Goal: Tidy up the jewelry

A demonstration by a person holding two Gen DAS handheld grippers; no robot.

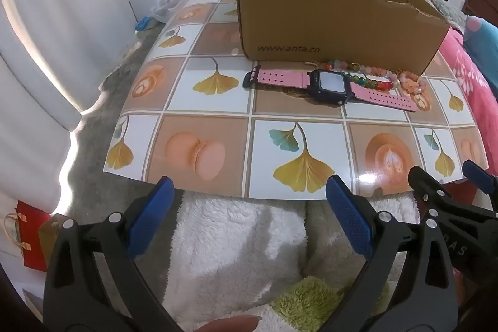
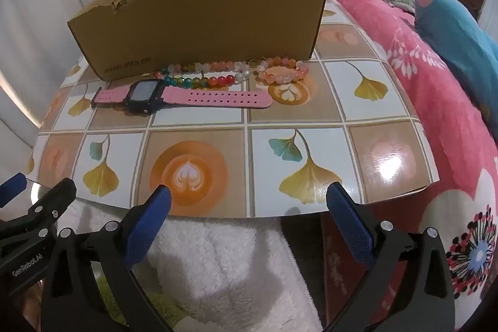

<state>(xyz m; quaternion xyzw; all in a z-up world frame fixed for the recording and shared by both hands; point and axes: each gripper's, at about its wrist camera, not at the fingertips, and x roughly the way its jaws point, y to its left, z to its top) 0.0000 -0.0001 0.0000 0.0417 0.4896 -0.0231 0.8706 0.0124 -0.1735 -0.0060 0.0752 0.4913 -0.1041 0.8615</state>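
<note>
Both tongs [image 1: 249,201] [image 2: 249,207] gape, well short of the watch [image 2: 141,97].

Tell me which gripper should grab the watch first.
Left, probably. The watch lies nearer the left gripper; the bracelets sit toward the right gripper. Both are open and empty.

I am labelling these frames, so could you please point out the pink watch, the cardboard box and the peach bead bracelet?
pink watch [image 1: 330,83], left wrist view, on its dark screen.
cardboard box [image 2: 202,30], right wrist view, on its front wall.
peach bead bracelet [image 2: 281,73], right wrist view, on its near beads.
</note>
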